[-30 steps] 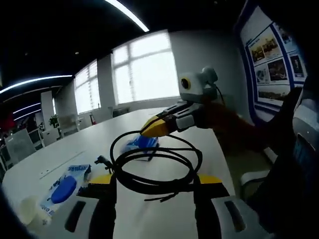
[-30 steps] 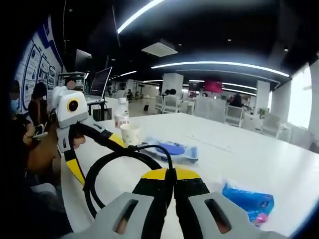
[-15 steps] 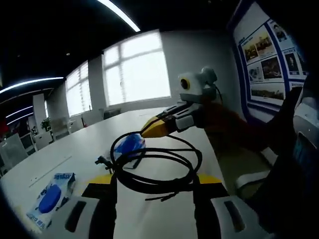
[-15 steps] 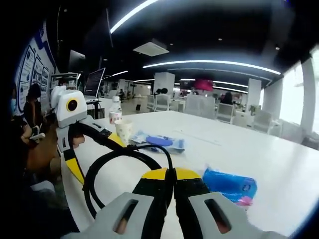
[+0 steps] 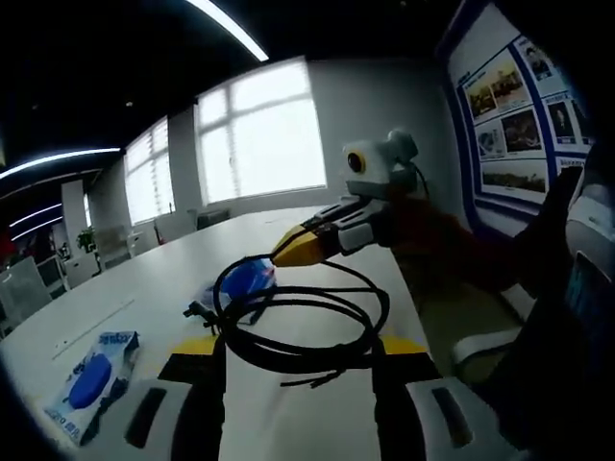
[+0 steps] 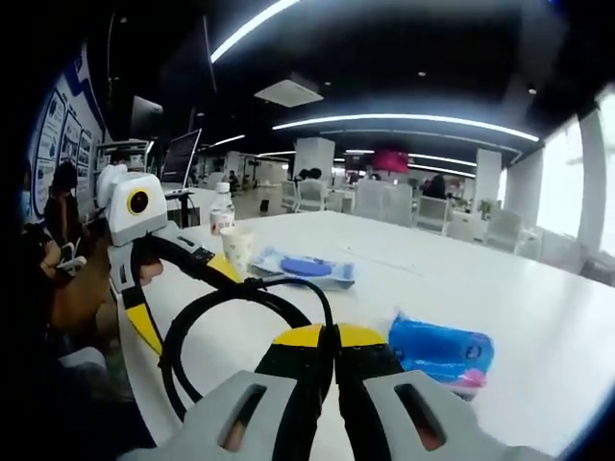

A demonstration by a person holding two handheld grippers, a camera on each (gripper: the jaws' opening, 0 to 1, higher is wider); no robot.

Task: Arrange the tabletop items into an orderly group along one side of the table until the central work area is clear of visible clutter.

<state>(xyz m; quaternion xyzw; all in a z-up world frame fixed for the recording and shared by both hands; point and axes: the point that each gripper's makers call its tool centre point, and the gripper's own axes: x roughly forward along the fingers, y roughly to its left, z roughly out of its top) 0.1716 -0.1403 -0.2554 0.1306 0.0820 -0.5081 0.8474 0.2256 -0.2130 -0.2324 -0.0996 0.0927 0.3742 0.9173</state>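
Note:
A coil of black cable (image 5: 370,312) hangs just above the white table (image 5: 144,288), between the wide-apart jaws of my left gripper (image 5: 300,346), which is open. My right gripper (image 5: 288,252) comes in from the right, with its yellow tips shut on the coil's far side. In the right gripper view my right gripper (image 6: 328,331) is shut on the cable (image 6: 175,351), whose loop rises to the left. My left gripper (image 6: 187,303) stands beyond the loop with its jaws spread.
A blue packet (image 5: 248,279) (image 6: 437,348) lies just past the cable. A blue-and-white flat pack (image 5: 91,379) (image 6: 303,269) lies further off, near a paper cup (image 6: 235,252) and a bottle (image 6: 223,211). The table's edge (image 5: 423,288) runs close by. A hand (image 6: 77,298) holds the left gripper.
Both views have swung a little with the hands, so the packets sit elsewhere in the picture. The cable stays in my right gripper, and the left jaws stay spread.

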